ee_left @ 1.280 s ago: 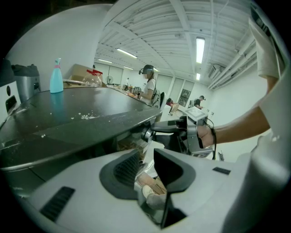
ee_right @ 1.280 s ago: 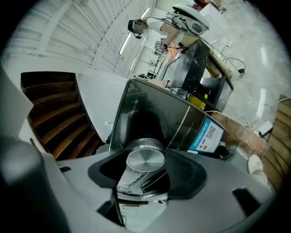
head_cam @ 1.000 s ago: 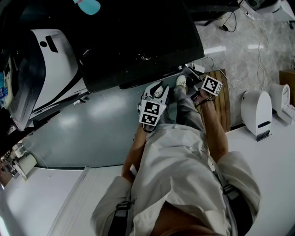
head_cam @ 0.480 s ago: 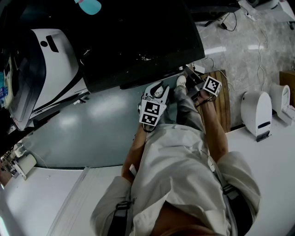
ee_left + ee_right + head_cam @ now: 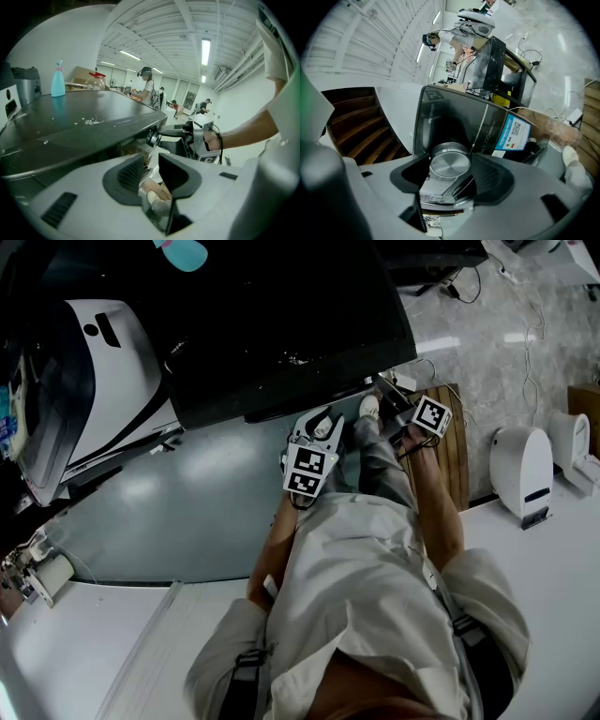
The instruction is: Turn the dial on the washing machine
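Atop the washing machine (image 5: 281, 324), toward the left end of its dark lid, stands a light blue spray bottle (image 5: 58, 80). Before the machine's front edge, the left hand-held gripper (image 5: 151, 165) hangs tilted downward with its jaws apart and nothing gripped. Through the gap show only the person's white shoe (image 5: 368, 407) and some wooden boards.

Just right of it, the right hand-held gripper (image 5: 450, 160) is brought up to the machine's dark control panel. The round silver dial (image 5: 450, 165) sits on that panel, directly between this gripper's jaws. Those jaws have just been opening; their pads stand close beside the dial's rim on either side and are not clamped on it, so the dial is framed rather than held.

On the same panel, right of the dial, is a blue sticker (image 5: 512, 133) with a square code. Right of the machine a wooden pallet (image 5: 452, 442) lies on the pale floor, and beyond it stands a white rounded housing (image 5: 521, 465).
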### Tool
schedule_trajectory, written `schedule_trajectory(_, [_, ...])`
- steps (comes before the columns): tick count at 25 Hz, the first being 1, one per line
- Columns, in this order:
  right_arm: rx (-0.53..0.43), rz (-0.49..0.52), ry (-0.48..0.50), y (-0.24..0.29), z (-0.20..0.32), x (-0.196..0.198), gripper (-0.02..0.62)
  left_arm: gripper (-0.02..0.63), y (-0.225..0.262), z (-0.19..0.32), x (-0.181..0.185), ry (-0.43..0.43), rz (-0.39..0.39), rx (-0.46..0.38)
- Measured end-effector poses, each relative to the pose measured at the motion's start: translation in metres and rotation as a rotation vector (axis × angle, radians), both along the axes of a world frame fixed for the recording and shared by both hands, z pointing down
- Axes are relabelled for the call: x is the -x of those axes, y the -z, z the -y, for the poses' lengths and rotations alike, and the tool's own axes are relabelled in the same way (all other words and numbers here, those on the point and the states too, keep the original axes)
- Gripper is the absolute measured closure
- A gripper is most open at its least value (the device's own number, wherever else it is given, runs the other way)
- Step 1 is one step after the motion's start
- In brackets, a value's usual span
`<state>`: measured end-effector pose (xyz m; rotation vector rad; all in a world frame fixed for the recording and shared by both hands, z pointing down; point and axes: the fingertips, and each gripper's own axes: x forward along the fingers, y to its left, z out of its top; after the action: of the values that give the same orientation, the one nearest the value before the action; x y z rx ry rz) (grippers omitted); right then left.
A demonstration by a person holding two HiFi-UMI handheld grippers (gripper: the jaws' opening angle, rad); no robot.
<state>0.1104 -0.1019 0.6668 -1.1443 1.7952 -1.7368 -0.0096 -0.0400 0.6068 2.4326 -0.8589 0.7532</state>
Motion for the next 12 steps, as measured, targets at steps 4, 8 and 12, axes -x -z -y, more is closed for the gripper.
schedule_trajectory(4, [0.017, -0.022, -0.001, -0.0039, -0.0014, -0.0018, 0.288, 0.500, 0.0011, 0.0008, -0.0002, 0.000, -0.002, -0.002])
schedule_trajectory(8, [0.003, -0.075, 0.031, -0.0008, -0.0020, 0.0031, 0.268, 0.500, 0.0024, 0.0016, 0.0013, 0.003, -0.003, -0.009])
schedule_trajectory(12, [0.000, -0.119, 0.047, 0.0011, -0.0069, 0.0063, 0.270, 0.500, 0.0057, 0.0017, 0.0032, 0.005, -0.008, -0.019])
